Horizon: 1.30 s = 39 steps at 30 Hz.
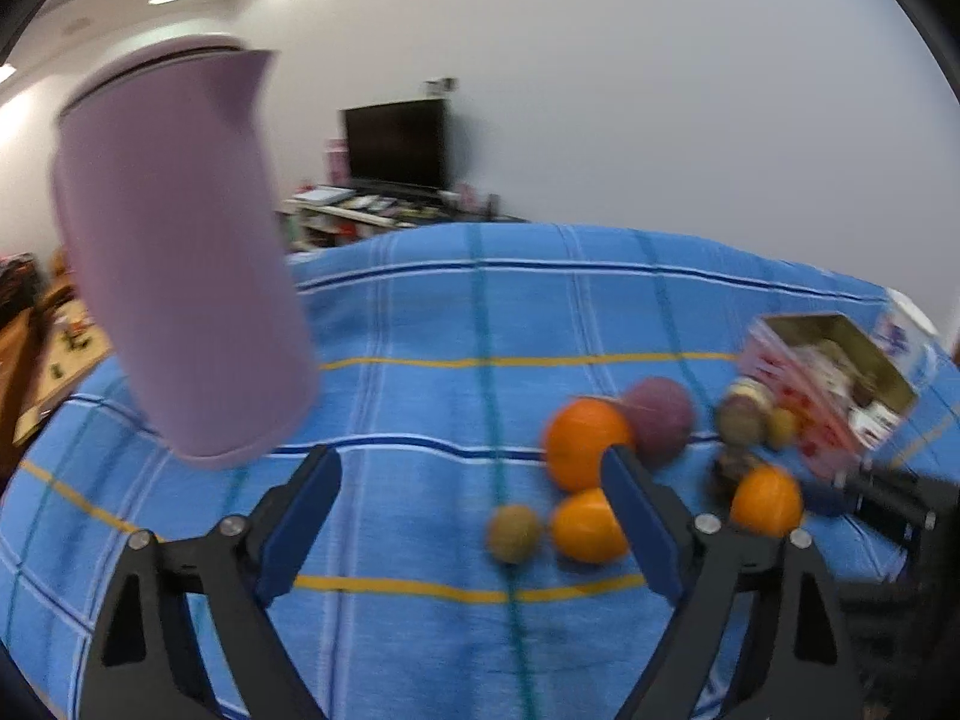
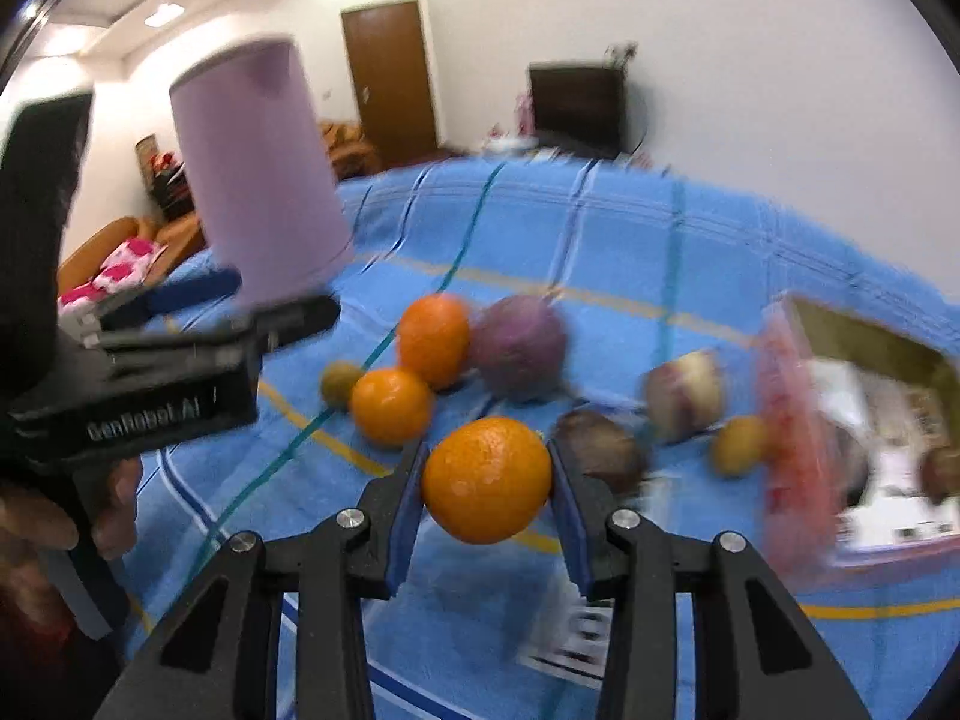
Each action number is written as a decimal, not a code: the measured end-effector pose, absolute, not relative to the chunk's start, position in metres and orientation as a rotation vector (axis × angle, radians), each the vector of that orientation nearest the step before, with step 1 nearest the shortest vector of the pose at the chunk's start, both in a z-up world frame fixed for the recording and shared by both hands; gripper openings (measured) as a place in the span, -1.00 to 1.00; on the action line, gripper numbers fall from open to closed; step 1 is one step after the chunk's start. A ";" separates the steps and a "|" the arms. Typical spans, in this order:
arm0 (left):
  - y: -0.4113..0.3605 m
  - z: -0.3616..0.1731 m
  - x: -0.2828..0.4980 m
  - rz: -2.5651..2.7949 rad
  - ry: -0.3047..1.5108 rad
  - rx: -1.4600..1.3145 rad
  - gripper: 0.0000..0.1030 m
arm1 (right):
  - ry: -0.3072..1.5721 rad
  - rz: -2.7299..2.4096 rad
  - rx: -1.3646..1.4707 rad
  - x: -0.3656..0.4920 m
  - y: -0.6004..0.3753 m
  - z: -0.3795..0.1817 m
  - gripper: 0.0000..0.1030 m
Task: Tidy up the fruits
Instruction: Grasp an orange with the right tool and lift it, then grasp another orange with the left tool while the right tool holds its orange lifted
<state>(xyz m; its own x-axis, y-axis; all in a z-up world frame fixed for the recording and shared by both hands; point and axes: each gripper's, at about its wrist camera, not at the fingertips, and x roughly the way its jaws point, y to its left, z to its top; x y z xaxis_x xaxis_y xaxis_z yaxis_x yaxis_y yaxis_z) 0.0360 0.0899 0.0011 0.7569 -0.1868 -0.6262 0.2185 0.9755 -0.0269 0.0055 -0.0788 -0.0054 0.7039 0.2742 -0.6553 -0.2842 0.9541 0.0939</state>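
Observation:
My right gripper is shut on an orange, with both blue pads pressed against its sides. In the left wrist view this orange shows at the right, in front of the right gripper's dark fingers. My left gripper stands open over the blue cloth with nothing between its fingers. Just past its right finger lie two oranges, a kiwi and a round purple fruit. A dark fruit sits right beside my right finger.
A tall lilac container stands at the left on the blue plaid cloth. An open box with printed sides holds packets at the right, with small fruits in front of it. A hand holds the left gripper.

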 end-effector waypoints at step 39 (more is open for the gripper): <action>0.075 -0.016 0.043 -0.425 0.730 -0.026 -0.71 | 0.530 0.149 0.118 -0.015 -0.157 0.031 -0.19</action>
<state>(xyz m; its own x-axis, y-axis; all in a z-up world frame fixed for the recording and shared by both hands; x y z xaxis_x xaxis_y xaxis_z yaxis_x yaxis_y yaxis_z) 0.0428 0.0751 -0.0158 0.6637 -0.3854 -0.6411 0.3673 0.9145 -0.1696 -0.0148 -0.1566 0.0307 0.8523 0.1720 -0.4939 -0.1112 0.9824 0.1502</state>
